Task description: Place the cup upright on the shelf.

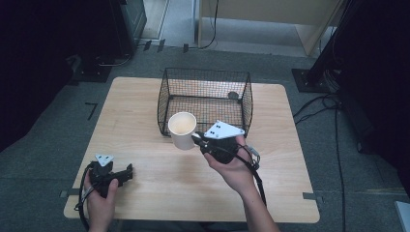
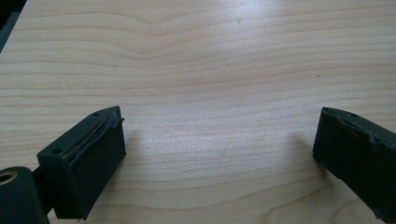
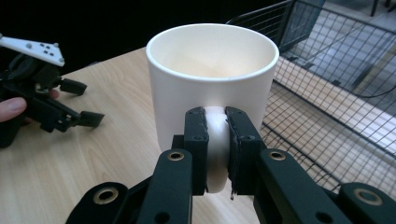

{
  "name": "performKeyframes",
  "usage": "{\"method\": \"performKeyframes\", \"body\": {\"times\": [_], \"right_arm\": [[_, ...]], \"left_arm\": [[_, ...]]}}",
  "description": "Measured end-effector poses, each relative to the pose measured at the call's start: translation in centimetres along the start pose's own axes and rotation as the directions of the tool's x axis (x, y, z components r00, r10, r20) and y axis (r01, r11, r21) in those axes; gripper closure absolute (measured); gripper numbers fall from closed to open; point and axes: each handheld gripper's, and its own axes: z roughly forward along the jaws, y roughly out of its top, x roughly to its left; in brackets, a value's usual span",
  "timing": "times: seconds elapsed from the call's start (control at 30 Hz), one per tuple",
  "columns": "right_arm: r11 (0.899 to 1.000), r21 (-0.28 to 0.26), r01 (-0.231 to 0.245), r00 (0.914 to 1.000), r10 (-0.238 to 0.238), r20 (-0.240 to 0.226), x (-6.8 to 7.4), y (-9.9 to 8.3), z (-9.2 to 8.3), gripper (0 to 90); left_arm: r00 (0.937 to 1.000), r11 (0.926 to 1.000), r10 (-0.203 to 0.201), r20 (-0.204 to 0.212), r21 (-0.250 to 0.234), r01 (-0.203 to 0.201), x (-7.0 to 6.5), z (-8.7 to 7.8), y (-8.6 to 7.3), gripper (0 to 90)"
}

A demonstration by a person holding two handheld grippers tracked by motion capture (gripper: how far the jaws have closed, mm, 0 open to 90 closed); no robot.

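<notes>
A cream mug [image 1: 182, 129] hangs above the table in front of the wire basket [image 1: 205, 100]. My right gripper [image 1: 197, 139] is shut on the mug's handle; in the right gripper view both pads [image 3: 196, 140] press the handle [image 3: 216, 144] from either side, with the mug [image 3: 210, 79] upright and nothing visible inside. My left gripper [image 1: 129, 171] rests at the table's near left corner, pointing right. In the left gripper view its two fingers [image 2: 88, 158] stand wide apart over bare wood, so the left gripper [image 2: 219, 154] is open with nothing between them.
The black wire basket stands at the table's [image 1: 145, 111] far middle, open on top, a small dark round thing [image 1: 233, 95] on its floor. In the right gripper view the basket [image 3: 336, 84] lies just right of the mug. Cables run across the floor at right.
</notes>
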Motion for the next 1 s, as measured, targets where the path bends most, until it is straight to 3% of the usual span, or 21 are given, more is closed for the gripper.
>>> {"method": "performKeyframes", "body": {"times": [0.57, 1.0], "right_arm": [[1.0, -0.017, -0.003, 0.997, 0.004, 0.077, -3.8, 2.5, -0.2, 80.2], [1.0, -0.007, -0.027, 0.9929, 0.028, 0.115, -7.0, 3.2, 1.9, 80.2]], "left_arm": [[1.0, 1.0, 0.002, 0.0, 0.002, -0.002, 0.0, 0.0, 0.0, 2.4], [1.0, 1.0, 0.002, 0.0, 0.0, -0.002, 0.0, 0.0, 0.0, 2.4]]}}
